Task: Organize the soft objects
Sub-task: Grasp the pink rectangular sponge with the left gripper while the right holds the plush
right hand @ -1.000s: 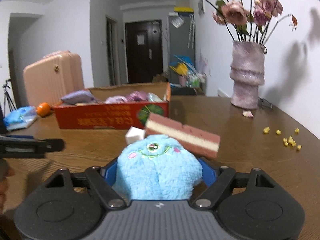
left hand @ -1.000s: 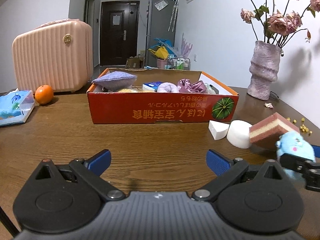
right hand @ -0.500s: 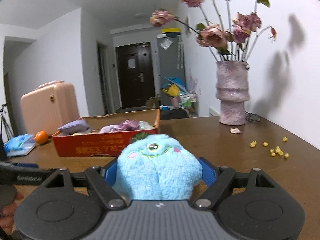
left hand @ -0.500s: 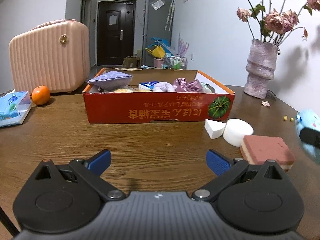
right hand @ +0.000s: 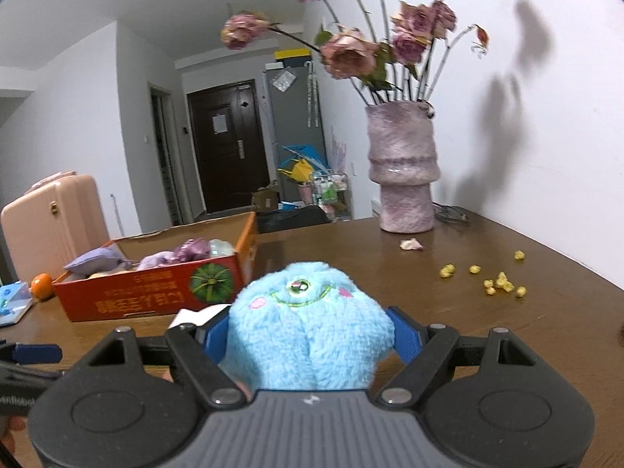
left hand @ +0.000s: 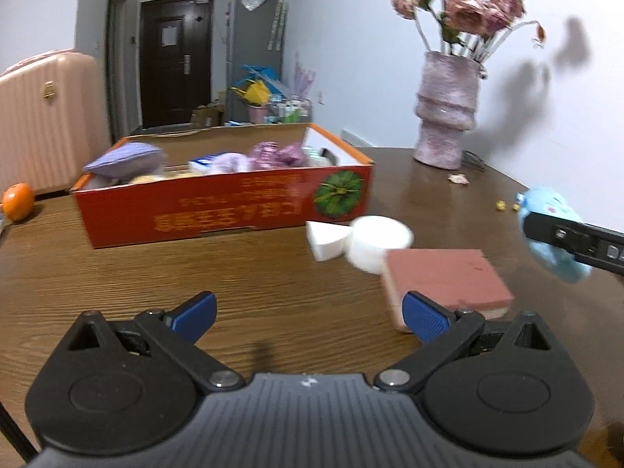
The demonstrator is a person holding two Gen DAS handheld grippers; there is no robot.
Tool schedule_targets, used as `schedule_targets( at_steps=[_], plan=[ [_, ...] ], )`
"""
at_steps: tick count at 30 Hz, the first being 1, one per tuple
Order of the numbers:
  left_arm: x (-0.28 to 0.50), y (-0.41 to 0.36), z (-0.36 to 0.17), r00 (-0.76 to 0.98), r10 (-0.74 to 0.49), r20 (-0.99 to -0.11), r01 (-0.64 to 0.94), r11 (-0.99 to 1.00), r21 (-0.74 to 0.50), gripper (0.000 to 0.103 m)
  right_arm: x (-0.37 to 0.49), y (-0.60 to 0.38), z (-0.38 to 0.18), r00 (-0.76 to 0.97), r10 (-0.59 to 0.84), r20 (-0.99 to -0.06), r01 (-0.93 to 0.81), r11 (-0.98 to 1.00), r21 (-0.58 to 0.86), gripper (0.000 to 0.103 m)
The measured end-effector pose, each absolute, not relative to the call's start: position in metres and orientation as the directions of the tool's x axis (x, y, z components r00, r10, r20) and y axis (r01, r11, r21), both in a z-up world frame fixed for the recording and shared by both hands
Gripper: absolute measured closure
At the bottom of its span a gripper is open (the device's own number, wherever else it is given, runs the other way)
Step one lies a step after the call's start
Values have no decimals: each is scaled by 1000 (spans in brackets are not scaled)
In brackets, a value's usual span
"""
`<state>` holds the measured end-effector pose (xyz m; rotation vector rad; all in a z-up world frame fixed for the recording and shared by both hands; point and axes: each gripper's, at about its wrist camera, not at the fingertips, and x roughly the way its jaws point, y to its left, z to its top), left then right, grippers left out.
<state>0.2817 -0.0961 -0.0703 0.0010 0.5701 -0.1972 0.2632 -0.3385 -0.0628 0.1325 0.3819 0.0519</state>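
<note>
Since a second ago the blue plush toy (right hand: 308, 323) has been lifted off the wooden table (right hand: 448, 319) and carried clear of the pink layered sponge (left hand: 448, 277), which has dropped from its tilted lean to lie flat. The left-wrist view has closed in on that sponge, now just beyond the right-side blue pad.

The right gripper (right hand: 310, 335) is held level above the tabletop, pointed toward the purple vase (right hand: 403, 167) of dried roses (right hand: 351, 52), with the red cardboard box (right hand: 156, 292) ahead to its left. The left gripper (left hand: 308, 314) is held low over the table, aimed between the box and the sponge.

The toy is pinched between the right gripper's blue pads (right hand: 405, 337), its embroidered face turned upward; in the left view it is seen in the air at the far right (left hand: 553, 230). The left gripper is spread wide and nothing is held in it. A white round sponge (left hand: 380, 241) and a white wedge sponge (left hand: 325, 240) are seen touching beside the box, in which a lilac cushion (left hand: 124, 158) and other soft items are already gathered. Yellow crumbs (right hand: 499, 282) are scattered near the vase
</note>
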Motion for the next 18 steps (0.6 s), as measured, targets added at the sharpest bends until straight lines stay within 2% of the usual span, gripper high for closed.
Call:
schedule_targets(
  at_steps=[9,18],
  plan=[
    [291,-159,-67,774,-264,-575,277,959,-68,0,270,-373,-64,928,42,-370,23,985,170,22],
    [308,-204,-71,747,-249,-617,279,959,-48,0,277,-393,-66,924,38,-380,28,986,167,22]
  ],
)
